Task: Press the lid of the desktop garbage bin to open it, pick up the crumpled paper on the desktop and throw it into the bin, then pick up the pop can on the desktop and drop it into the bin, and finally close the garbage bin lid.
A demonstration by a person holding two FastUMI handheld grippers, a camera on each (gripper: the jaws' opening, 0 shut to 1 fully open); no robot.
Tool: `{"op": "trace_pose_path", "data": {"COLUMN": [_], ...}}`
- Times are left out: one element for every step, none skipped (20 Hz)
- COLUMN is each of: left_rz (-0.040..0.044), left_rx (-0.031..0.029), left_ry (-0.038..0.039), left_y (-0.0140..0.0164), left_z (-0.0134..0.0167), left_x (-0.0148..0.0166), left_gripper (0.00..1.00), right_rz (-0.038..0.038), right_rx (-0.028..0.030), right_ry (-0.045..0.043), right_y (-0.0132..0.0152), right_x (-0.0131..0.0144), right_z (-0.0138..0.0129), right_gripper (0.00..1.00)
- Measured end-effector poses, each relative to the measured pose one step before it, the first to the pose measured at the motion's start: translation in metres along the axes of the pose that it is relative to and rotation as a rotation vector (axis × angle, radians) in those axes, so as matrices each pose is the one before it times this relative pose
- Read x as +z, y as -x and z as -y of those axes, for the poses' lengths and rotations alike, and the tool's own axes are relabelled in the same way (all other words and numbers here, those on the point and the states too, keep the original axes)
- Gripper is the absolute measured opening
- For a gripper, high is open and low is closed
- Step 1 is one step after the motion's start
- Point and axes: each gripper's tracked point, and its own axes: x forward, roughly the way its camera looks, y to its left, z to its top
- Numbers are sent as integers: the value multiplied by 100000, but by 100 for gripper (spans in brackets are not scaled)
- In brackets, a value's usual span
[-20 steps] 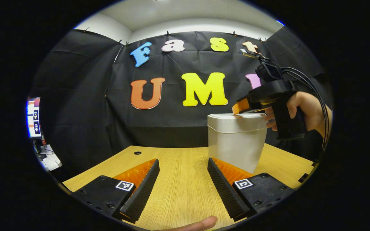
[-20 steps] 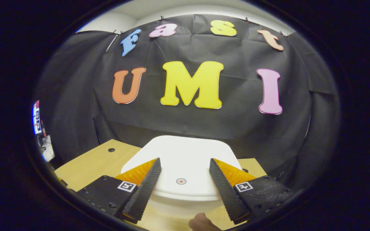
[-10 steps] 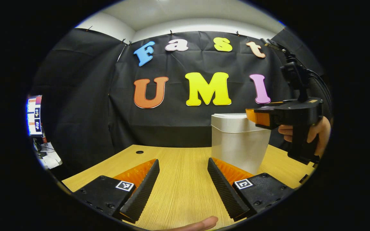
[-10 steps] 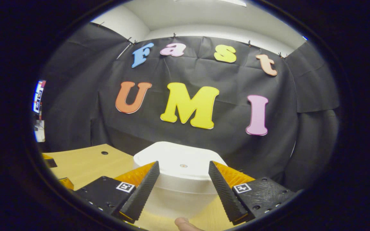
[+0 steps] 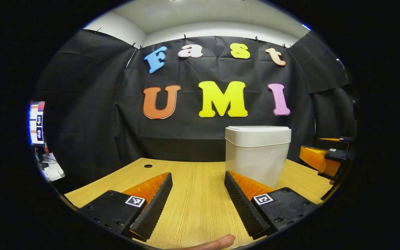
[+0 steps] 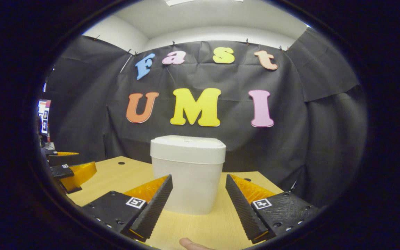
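We see the bin (image 6: 188, 173) standing upright on the desk (image 5: 193, 194), its lid (image 6: 188, 145) lying flat and shut on top. In the right gripper view the bin sits straight ahead of the right gripper (image 6: 197, 205), whose jaws are apart with nothing between them; they are near the bin's base but we cannot tell if they touch it. In the left gripper view the left gripper (image 5: 196, 205) rests low over the desk, jaws likewise apart and empty, with the bin just beyond its right finger.

We find no crumpled paper and no can on the desk in these pictures. With the lid down and the desk bare of them, we judge that either the task is at its close or it has not begun; we cannot tell which.

If the lid is to be pressed, we advise coming down from above with one fingertip on the middle of the lid, pushing straight down, not sideways, since the light bin could slide or tip. We keep the other gripper well apart.
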Motion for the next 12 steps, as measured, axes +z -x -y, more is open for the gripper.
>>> {"op": "trace_pose_path", "data": {"left_rz": [25, -213, 57, -94, -3, 123, 229, 334, 981, 628, -144, -904], "left_rx": [-269, -388, -76, 205, 176, 90, 227, -130, -582, 118, 568, 1429], "left_ry": [37, 173, 143, 8, -241, -478, -483, -912, -1240, -1170, -436, 51], "left_y": [21, 66, -13, 38, 30, 56, 31, 120, 111, 127, -92, -115], "left_z": [69, 137, 53, -17, -35, 134, 6, 82, 152, 18, -174, -372], "left_x": [-1, -138, 61, -38, 11, 55, 80, 95, 231, 60, -58, -293], "left_gripper": [97, 97, 97, 97, 97, 97, 97, 97, 97, 97, 97, 94], "right_rz": [-2042, -1759, -1465, -679, -584, -657, -105, 345, 147, 27, 55, 183], "right_rx": [-1153, -1655, -1234, -661, -536, -325, 612, 1134, 712, 67, -117, 30], "right_ry": [-1634, -1426, -1052, -362, 391, 572, 442, -51, -177, 280, 419, 94], "right_y": [381, 262, 178, 187, 142, 146, 185, 268, 247, 229, 251, 262], "right_x": [-815, -642, -616, -333, -400, -546, -353, -165, -279, -305, -255, -107], "right_z": [1079, 1118, 982, 703, 645, 561, 165, 69, 220, 394, 425, 358], "right_gripper": [95, 95, 95, 95, 95, 97, 97, 98, 95, 97, 98, 98]}}
